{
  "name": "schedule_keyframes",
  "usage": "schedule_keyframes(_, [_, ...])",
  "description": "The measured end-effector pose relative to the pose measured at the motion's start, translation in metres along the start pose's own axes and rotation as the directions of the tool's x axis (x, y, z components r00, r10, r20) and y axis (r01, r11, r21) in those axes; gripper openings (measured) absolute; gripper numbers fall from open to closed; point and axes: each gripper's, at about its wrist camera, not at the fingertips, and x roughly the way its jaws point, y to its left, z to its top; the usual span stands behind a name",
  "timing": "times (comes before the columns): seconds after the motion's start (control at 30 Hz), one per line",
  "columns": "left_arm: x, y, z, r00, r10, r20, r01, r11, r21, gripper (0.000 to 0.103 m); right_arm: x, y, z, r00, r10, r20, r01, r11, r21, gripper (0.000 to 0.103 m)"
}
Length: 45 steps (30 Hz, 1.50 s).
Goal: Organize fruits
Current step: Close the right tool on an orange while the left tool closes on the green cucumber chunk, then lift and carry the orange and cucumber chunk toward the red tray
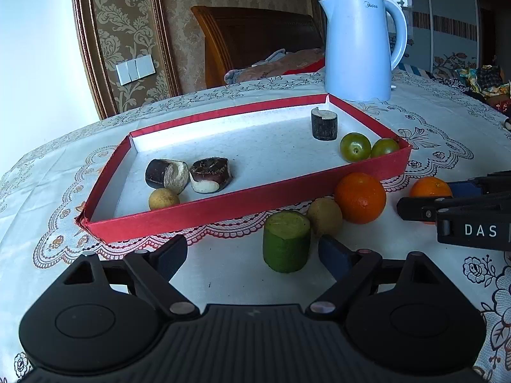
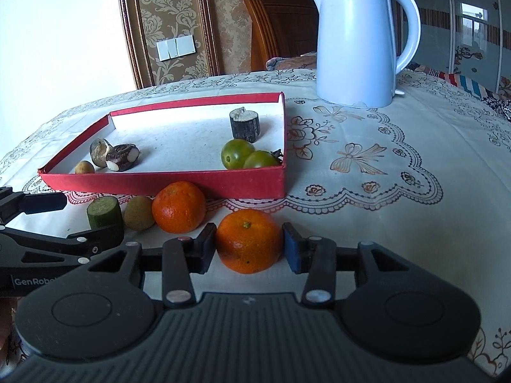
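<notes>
My right gripper [image 2: 249, 250] is shut on an orange [image 2: 247, 239] that rests on the tablecloth just in front of the red tray [image 2: 166, 183]. A second orange [image 2: 178, 206], a small brownish round fruit [image 2: 139, 212] and a green cut cylinder [image 2: 103, 212] lie in a row to its left. My left gripper [image 1: 252, 252] stands open around the green cylinder [image 1: 286, 242], which sits nearer the right finger; the pads do not press on it. Inside the tray [image 1: 223, 206] lie two green round fruits [image 1: 355, 146], dark cut pieces [image 1: 209, 174] and a small yellow fruit [image 1: 163, 198].
A pale blue electric kettle [image 2: 357, 41] stands behind the tray's right corner. A lace-patterned tablecloth [image 2: 367, 166] covers the table. A wooden chair back [image 1: 255, 38] and cloth lie beyond the far table edge.
</notes>
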Motion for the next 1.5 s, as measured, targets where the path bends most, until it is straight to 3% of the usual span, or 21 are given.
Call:
schedule_keyframes(0.2, [0.000,-0.002,-0.001,0.998,-0.054,-0.012,0.054,0.999,-0.001,0.050,0.001,0.004,0.000,1.000,-0.014,-0.003,0.014,1.000,-0.021,0.043])
schedule_keyframes(0.3, [-0.001,-0.006,-0.003,0.997,-0.078,-0.006,0.078,0.997,0.020,0.035,0.001,0.006,0.000,1.000,-0.019,-0.003,0.019,0.999,-0.027,0.043])
schedule_keyframes(0.37, [-0.003,-0.007,-0.004,0.996,-0.093,-0.004,0.093,0.995,0.026,0.031,0.001,0.008,0.000,1.000,-0.021,-0.003,0.020,0.999,-0.034,0.044])
schedule_keyframes(0.57, [-0.003,0.000,-0.003,0.992,-0.124,-0.005,0.124,0.992,-0.025,0.031,0.001,0.009,0.001,1.000,-0.019,-0.003,0.019,0.999,-0.042,0.044])
schedule_keyframes(0.83, [-0.007,-0.001,-0.004,0.994,-0.112,0.016,0.112,0.994,-0.017,0.031,0.000,0.009,0.000,1.000,-0.010,0.003,0.010,0.999,-0.041,0.041])
schedule_keyframes(1.5, [-0.026,0.010,-0.001,0.988,-0.088,0.128,0.098,0.992,-0.073,0.031,-0.018,0.012,0.007,0.993,-0.011,0.120,0.018,0.998,-0.053,0.041])
